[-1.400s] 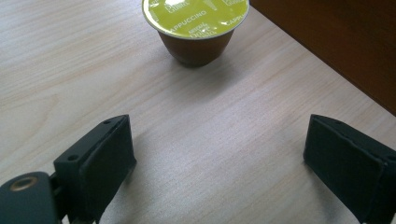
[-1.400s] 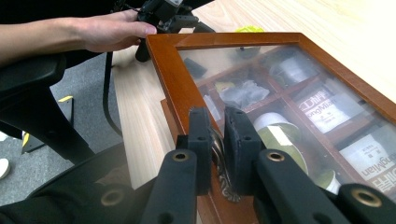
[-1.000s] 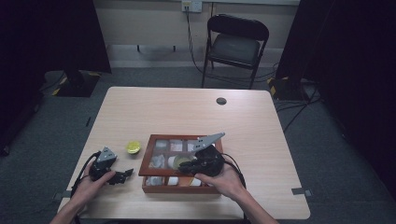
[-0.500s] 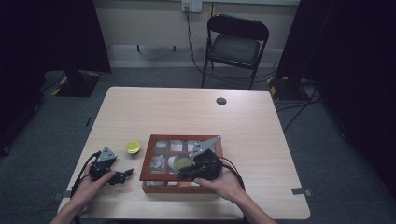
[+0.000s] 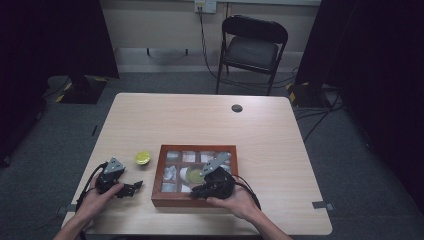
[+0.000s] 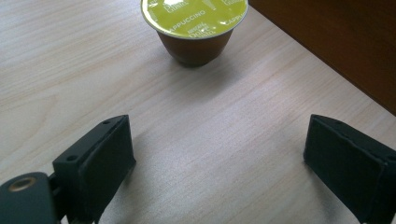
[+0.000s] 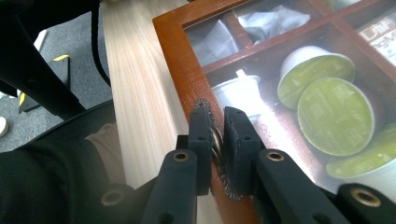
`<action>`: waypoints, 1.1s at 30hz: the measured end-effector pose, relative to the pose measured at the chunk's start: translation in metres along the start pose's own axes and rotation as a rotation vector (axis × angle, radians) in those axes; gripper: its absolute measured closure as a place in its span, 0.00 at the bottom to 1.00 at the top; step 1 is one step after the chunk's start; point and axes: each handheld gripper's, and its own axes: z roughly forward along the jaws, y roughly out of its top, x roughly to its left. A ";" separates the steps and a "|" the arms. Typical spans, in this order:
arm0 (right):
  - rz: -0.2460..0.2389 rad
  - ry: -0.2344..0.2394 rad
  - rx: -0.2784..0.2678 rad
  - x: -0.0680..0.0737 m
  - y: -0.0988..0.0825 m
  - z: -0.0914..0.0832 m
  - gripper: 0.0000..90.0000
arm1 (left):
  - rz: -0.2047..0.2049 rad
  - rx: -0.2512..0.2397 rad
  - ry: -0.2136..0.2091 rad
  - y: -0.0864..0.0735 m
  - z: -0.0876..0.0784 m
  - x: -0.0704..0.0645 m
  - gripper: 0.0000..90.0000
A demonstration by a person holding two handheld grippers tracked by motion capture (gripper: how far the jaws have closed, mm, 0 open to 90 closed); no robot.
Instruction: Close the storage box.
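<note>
A brown wooden box [image 5: 195,148] with several compartments sits at the table's front middle. It holds green-lidded coffee capsules [image 7: 335,116], a white capsule [image 7: 238,91] and pale sachets [image 7: 275,21]. My right gripper [image 5: 197,191] is at the box's front rim, shut [image 7: 217,126] on a small metal clasp [image 7: 216,140] there. My left gripper [image 5: 131,188] rests on the table left of the box, open [image 6: 229,163] with nothing between its jaws. One green capsule [image 5: 142,158] marked cappuccino [image 6: 194,18] stands on the table just beyond the left gripper, clear of it.
The box's brown side wall [image 6: 336,42] runs close on the right in the left gripper view. A small black disc [image 5: 237,108] lies at the table's far side. A black folding chair [image 5: 255,45] stands behind the table. A dark sleeve [image 7: 56,177] lies near the right gripper.
My right gripper has moved a little toward the box's front edge. The left gripper and the capsule on the table have stayed put.
</note>
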 end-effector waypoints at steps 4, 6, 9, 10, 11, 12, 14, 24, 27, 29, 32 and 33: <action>-0.007 -0.010 -0.006 0.001 -0.002 0.001 0.91 | 0.000 0.001 -0.001 0.000 0.000 0.000 0.09; -0.010 -0.013 -0.012 0.002 -0.003 0.001 0.90 | 0.001 0.001 -0.001 0.000 0.000 0.000 0.09; 0.010 -0.022 -0.056 0.000 -0.006 -0.005 0.78 | 0.000 -0.001 0.000 0.000 0.000 0.000 0.09; 0.016 -0.022 -0.073 -0.001 -0.007 -0.008 0.75 | 0.000 0.001 -0.001 0.000 0.000 0.000 0.09; 0.026 -0.029 -0.094 -0.002 -0.009 -0.013 0.72 | 0.000 0.001 -0.001 0.000 0.000 0.000 0.09; 0.047 -0.041 -0.120 -0.005 -0.012 -0.021 0.71 | 0.000 -0.002 0.000 0.000 0.000 0.000 0.09; 0.074 -0.073 -0.151 -0.009 -0.019 -0.032 0.67 | 0.001 -0.001 0.000 0.000 0.000 0.000 0.09; 0.301 -0.358 -0.256 -0.049 -0.088 -0.090 0.45 | -0.001 0.001 0.005 0.000 0.000 0.000 0.08; 0.398 -0.456 -0.224 -0.069 -0.116 -0.102 0.42 | -0.002 0.000 0.005 0.000 0.000 0.000 0.08; 0.477 -0.530 -0.196 -0.081 -0.133 -0.103 0.42 | -0.002 0.000 0.005 0.000 0.000 0.000 0.08; 0.539 -0.605 -0.107 -0.098 -0.154 -0.099 0.40 | -0.002 0.000 0.006 0.000 0.000 0.000 0.08; 0.549 -0.617 -0.096 -0.101 -0.156 -0.099 0.39 | -0.002 0.000 0.006 0.000 0.000 0.000 0.08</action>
